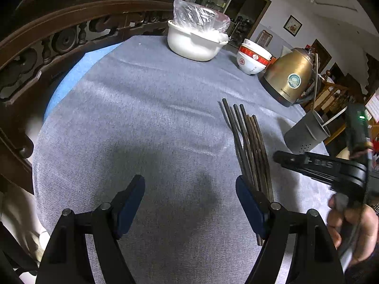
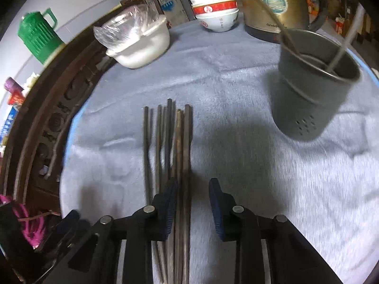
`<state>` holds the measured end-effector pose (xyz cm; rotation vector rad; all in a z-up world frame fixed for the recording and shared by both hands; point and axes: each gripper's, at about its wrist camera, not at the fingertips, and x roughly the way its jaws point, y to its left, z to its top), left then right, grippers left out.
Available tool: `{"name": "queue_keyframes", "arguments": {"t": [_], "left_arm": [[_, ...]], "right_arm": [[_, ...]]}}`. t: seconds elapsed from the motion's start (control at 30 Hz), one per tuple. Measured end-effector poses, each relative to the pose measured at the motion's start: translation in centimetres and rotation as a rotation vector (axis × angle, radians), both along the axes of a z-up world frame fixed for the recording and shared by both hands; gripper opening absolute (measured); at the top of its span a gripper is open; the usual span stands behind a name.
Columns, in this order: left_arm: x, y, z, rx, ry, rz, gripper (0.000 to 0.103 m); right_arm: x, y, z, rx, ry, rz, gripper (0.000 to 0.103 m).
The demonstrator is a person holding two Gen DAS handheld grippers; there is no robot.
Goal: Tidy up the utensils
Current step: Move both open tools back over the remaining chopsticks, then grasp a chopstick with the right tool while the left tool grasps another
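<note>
While chopsticks (image 2: 176,156) lie bundled on cloth, left gripper (image 1: 190,203) jaws wide, right gripper (image 2: 193,209) jaws part-open astride them.

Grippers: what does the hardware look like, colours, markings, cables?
Both are black linkage frames with silver pivot pins and dark blue ribbed finger pads. The left gripper matches the right gripper. From the left wrist view, the right unit shows white lettering, a green LED and a cable by the person's bare hand.
</note>
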<state>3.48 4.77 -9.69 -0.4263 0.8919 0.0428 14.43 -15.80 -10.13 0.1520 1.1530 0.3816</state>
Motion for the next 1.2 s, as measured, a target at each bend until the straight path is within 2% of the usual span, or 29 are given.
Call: {"name": "queue_keyframes", "arguments": {"t": [0.1,0.43,0.6,0.73,1.0,1.03,1.1,1.17,1.2], "left_arm": [[0.1,0.0,0.0,-0.001,0.000,-0.005,0.079],[0.2,0.0,-0.1,0.000,0.008,-0.006,0.079],[1.1,-0.5,0.2,0.012,0.019,-0.017,0.079],[2.9,-1.0,0.7,0.018,0.033,-0.035,0.079],[8.7,-3.4,0.1,-0.008,0.136,-0.069,0.079],[9.5,-3.8,-0.2,-0.003,0.162,-0.069,0.078],[10.7,-4.4,-0.9,0.000,0.209,-0.074,0.066],[11.9,-5.0,-1.8,0.008,0.265,-0.078,0.059],[12.1,-5.2,-1.9,0.030,0.265,-0.077,0.055]], "right_arm": [[0.4,0.8,-0.7,-0.039,0.015,0.015,0.023],[0.2,0.5,-1.1,-0.063,0.026,0.011,0.019],[0.6,1.0,-1.5,-0.084,0.033,0.053,0.016],[0.8,0.0,-1.3,-0.103,0.037,0.047,0.007],[-0.9,-5.1,-1.8,0.002,0.071,-0.032,0.006],[-0.9,-5.3,-1.9,0.012,0.073,-0.035,0.006],[-1.0,-5.6,-2.0,0.027,0.073,-0.034,0.006],[-1.0,-5.8,-2.1,0.034,0.073,-0.030,0.006],[-1.0,-5.8,-2.1,0.036,0.073,-0.028,0.006]]}}
